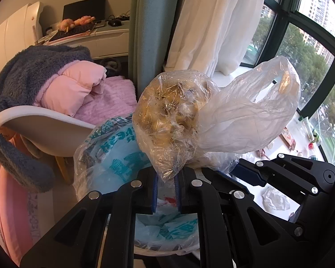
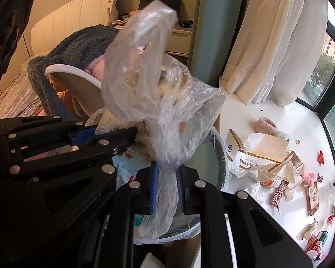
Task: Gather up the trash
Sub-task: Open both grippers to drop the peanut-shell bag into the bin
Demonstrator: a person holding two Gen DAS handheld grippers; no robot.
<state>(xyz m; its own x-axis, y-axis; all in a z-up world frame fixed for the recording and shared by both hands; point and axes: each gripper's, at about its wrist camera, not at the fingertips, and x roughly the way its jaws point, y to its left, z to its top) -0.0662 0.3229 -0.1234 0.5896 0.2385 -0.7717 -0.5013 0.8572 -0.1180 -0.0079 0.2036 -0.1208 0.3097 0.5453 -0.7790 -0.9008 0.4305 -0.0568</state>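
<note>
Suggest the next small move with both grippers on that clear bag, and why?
Probably lower the clear plastic bag into the bin just below. Both the left gripper and right gripper are shut on it, it is full of scraps, and it hangs directly over the bin's blue-printed liner.

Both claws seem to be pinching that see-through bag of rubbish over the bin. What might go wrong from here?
1. The left claw and the right claw each grip only thin crinkled film of the clear bag; pulled apart, it might tear and spill the scraps.
2. The bag's loose handle loop flaps free and could snag.
3. The bag hangs above the lined bin; if it slips sideways, it may miss the bin.
</note>
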